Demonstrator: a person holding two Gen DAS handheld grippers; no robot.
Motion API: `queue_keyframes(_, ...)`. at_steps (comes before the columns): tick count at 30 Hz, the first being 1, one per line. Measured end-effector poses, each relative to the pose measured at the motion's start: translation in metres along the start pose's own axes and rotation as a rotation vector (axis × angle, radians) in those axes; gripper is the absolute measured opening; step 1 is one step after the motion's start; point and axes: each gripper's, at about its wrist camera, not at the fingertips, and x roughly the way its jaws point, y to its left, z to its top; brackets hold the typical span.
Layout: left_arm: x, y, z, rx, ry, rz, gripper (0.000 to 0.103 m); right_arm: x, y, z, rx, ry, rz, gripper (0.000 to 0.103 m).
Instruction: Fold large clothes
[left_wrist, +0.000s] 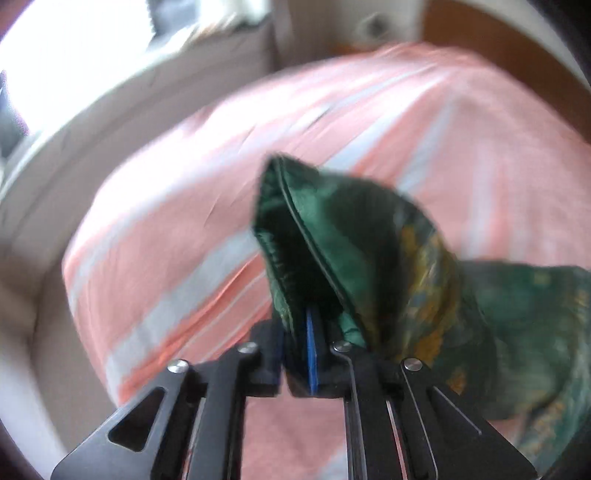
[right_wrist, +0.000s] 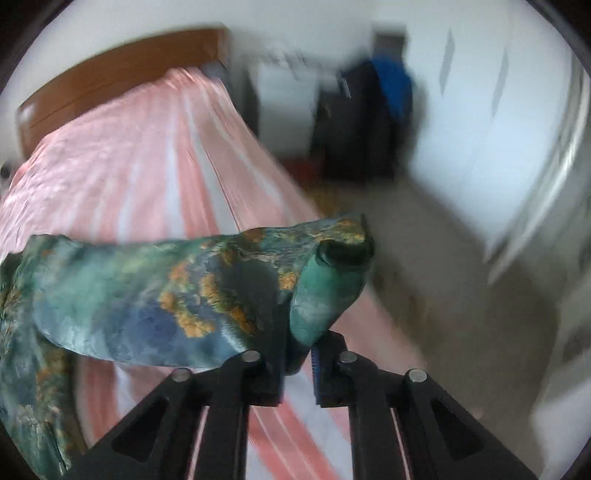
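Observation:
A large green garment with blue and orange-yellow print hangs lifted over the bed. In the left wrist view my left gripper is shut on a folded edge of it, and the cloth stands up in a peak above the jaws and trails off to the right. In the right wrist view my right gripper is shut on another bunched edge of the same garment. From there the cloth stretches left and hangs down at the left border. Both views are motion-blurred.
Under the garment lies a bed with a pink, white-striped cover and a wooden headboard. A pale wall runs along its left side. To the right of the bed are bare floor, dark luggage and white wardrobe doors.

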Motion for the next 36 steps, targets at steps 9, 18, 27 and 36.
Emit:
queue_keyframes(9, -0.04, 0.044, -0.066, 0.054, -0.06, -0.179, 0.067, -0.005, 0.0, -0.093, 0.17, 0.1, 0.221, 0.059)
queue_keyframes(18, -0.1, -0.106, -0.227, 0.69, 0.064, -0.588, 0.093, -0.061, 0.154, -0.215, -0.282, 0.344, 0.68, 0.063)
queue_keyframes(27, -0.095, -0.133, -0.282, 0.772, 0.159, -0.631, 0.044, -0.062, 0.173, -0.216, -0.274, 0.375, 0.681, 0.015)
queue_keyframes(36, -0.097, -0.146, -0.276, 0.809, 0.118, -0.533, 0.052, -0.071, 0.158, -0.23, -0.21, 0.356, 0.636, 0.029)
